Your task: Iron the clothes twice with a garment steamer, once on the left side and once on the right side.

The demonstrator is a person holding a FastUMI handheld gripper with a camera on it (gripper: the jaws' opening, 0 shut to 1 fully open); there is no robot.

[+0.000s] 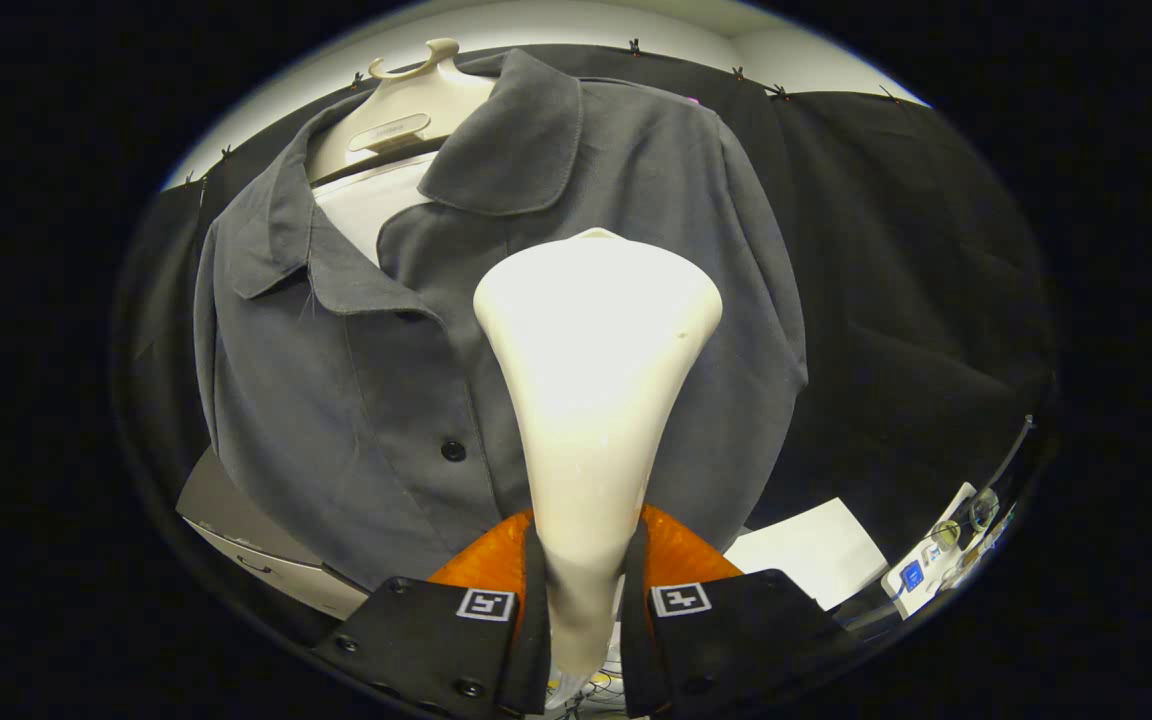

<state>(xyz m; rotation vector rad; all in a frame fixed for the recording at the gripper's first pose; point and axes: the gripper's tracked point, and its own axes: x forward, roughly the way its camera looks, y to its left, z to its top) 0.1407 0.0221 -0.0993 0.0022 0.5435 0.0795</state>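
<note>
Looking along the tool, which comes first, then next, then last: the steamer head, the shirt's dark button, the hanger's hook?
1. Steamer head: clamped between the fingers of the tool, rising just ahead of them.
2. Dark button: on the grey shirt, beyond the head and to its left.
3. Hanger hook: farthest, above the shirt's collar.

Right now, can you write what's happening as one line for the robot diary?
gripper: shut on steamer head | steamer head: raised against grey shirt front, near the collar | shirt: on hanger
</note>
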